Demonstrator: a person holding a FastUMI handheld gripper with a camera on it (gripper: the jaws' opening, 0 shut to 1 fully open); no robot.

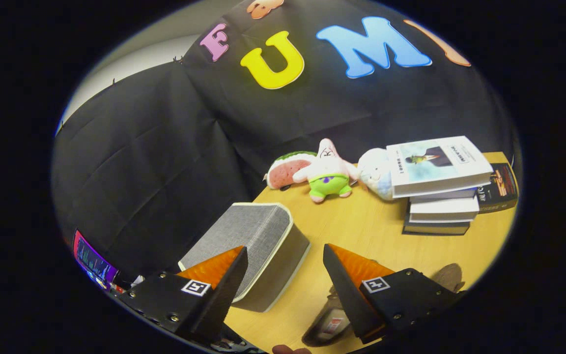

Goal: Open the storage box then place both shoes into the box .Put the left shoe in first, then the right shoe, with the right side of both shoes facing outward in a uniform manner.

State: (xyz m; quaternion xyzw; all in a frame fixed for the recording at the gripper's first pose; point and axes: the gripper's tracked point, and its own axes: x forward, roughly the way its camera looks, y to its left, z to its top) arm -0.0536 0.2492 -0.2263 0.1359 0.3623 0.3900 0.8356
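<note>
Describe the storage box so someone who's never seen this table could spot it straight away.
Start at the wooden table, with a stack of books and a row of plush toys at its far side. Nearer, just ahead of the open gripper, sits the storage box, its lid closed. It is the only grey woven-fabric block with pale trim, far larger than the brown shoe beside it.

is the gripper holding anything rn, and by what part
Nothing is held. The gripper is open, its fingers spread with only bare table between them; the storage box sits closed just ahead, untouched.
</note>
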